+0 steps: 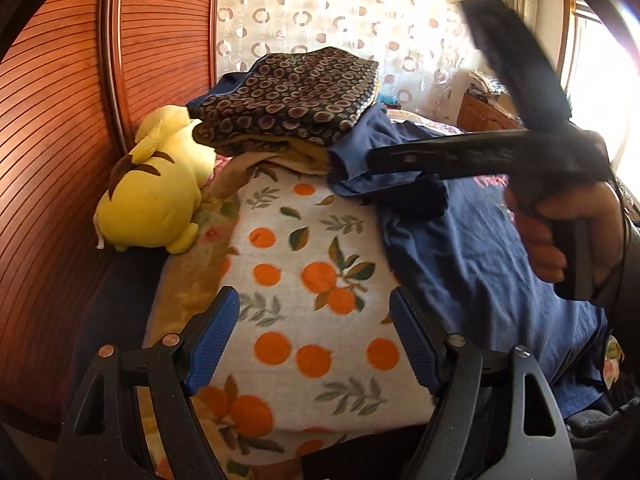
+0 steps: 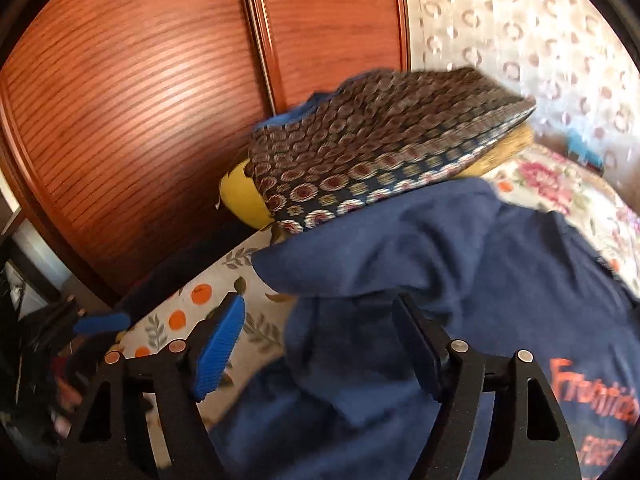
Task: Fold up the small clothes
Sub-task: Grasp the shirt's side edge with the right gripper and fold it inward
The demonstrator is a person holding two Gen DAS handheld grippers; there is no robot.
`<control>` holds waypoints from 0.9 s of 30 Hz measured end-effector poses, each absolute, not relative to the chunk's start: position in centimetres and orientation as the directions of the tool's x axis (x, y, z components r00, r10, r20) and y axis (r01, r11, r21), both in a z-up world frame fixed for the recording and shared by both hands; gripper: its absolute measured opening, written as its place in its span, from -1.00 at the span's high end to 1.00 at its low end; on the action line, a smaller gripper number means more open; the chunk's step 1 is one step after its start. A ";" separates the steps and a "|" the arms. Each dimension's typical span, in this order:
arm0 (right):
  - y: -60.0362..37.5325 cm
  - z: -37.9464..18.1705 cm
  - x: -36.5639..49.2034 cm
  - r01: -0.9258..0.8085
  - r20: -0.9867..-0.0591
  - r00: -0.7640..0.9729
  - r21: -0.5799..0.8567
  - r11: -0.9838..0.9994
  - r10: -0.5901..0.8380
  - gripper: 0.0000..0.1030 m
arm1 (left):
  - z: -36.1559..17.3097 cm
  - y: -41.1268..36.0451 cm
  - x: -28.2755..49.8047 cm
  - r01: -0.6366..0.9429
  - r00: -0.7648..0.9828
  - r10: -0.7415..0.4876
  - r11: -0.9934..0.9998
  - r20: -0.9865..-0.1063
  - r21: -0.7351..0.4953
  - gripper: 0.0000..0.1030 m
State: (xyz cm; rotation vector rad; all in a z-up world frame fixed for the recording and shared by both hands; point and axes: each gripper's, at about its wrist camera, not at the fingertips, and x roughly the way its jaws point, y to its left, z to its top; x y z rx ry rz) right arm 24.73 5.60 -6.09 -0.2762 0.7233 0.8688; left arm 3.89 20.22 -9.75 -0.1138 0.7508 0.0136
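Observation:
A navy blue T-shirt (image 1: 472, 248) with orange lettering lies spread on the bed's right side; it fills the lower right of the right wrist view (image 2: 420, 280). A stack of folded clothes topped by a dark patterned cloth (image 1: 296, 96) sits at the far end, over the shirt's edge (image 2: 384, 148). My left gripper (image 1: 314, 340) is open and empty over the orange-print blanket (image 1: 304, 264). My right gripper (image 2: 320, 344) is open, hovering just above the shirt's near sleeve; it also shows, blurred, in the left wrist view (image 1: 472, 92).
A yellow plush toy (image 1: 156, 196) lies at the bed's left edge against the wooden wardrobe doors (image 1: 72, 120). A patterned curtain (image 1: 360, 12) hangs behind the bed. A floral bedspread (image 2: 560, 188) shows at far right.

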 end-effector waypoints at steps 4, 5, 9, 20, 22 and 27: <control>8.4 -7.5 25.6 -0.762 -0.716 0.431 0.038 0.646 0.550 -0.50 | -10.0 21.1 3.3 -0.063 0.731 -0.036 0.991 -0.681 -0.119 -0.52; 8.9 -7.8 25.8 -0.757 -0.724 0.435 0.027 0.653 0.535 -0.46 | -10.1 21.2 3.2 -0.066 0.730 -0.037 0.990 -0.682 -0.125 -0.52; 10.3 -8.2 26.7 -0.736 -0.735 0.449 0.019 0.676 0.509 0.73 | -10.3 20.9 3.1 -0.060 0.728 -0.047 0.990 -0.684 -0.131 -0.52; 1.2 -3.3 27.6 -0.689 -0.609 0.546 0.065 0.722 0.575 0.89 | -10.3 17.8 4.6 0.009 0.724 -0.100 0.991 -0.682 -0.136 -0.52; 0.4 -3.2 27.5 -0.684 -0.598 0.560 0.057 0.727 0.574 0.90 | -10.2 17.4 5.0 0.011 0.722 -0.104 0.990 -0.684 -0.139 -0.52; -1.9 -3.3 27.5 -0.665 -0.592 0.586 0.038 0.746 0.553 0.90 | -9.7 16.8 5.0 0.026 0.727 -0.110 0.991 -0.678 -0.134 -0.52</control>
